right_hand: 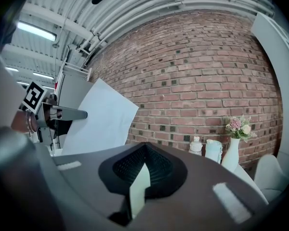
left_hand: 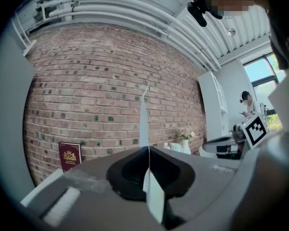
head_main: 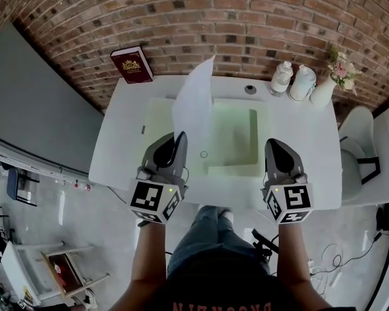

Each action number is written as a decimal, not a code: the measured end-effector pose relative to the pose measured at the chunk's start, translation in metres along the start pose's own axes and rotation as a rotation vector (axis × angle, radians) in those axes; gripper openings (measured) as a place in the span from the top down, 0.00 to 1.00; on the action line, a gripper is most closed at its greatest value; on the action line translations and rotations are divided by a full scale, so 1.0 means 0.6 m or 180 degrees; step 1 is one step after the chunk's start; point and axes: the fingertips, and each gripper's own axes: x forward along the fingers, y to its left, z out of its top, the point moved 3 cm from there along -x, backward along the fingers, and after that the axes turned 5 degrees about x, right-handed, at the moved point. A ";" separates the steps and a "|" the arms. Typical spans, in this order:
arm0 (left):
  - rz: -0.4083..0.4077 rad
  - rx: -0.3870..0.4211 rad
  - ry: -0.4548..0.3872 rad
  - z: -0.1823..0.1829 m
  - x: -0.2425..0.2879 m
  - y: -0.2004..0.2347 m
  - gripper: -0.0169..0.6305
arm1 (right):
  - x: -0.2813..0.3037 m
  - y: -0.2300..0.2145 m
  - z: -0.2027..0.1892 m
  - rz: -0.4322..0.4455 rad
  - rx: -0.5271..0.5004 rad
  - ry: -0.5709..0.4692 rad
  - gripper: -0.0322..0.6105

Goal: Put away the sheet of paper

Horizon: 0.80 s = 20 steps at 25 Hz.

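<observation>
Left tool point(head_main: 179, 140) clenches the paper point(head_main: 194, 102) at its near edge; right tool point(head_main: 277, 146) is clenched, empty. Paper seems light, floppy, slippery.

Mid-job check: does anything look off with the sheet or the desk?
Only the sheet of paper is unusual: it stands upright on edge above the desk, pinched in the shut left gripper rather than lying flat. Nothing looks spilled or toppled; the bottles and vase stand upright.

Office: brick wall point(head_main: 259, 18), white desk point(head_main: 311, 141)
</observation>
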 end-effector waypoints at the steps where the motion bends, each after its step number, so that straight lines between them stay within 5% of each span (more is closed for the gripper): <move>1: -0.0025 -0.0021 0.0020 -0.004 0.002 0.003 0.98 | 0.005 0.000 -0.002 -0.0003 0.0008 0.0017 0.95; 20: -0.0487 -0.0396 0.0494 -0.113 0.080 0.013 0.98 | 0.056 -0.002 -0.077 -0.0097 0.0196 0.0338 0.95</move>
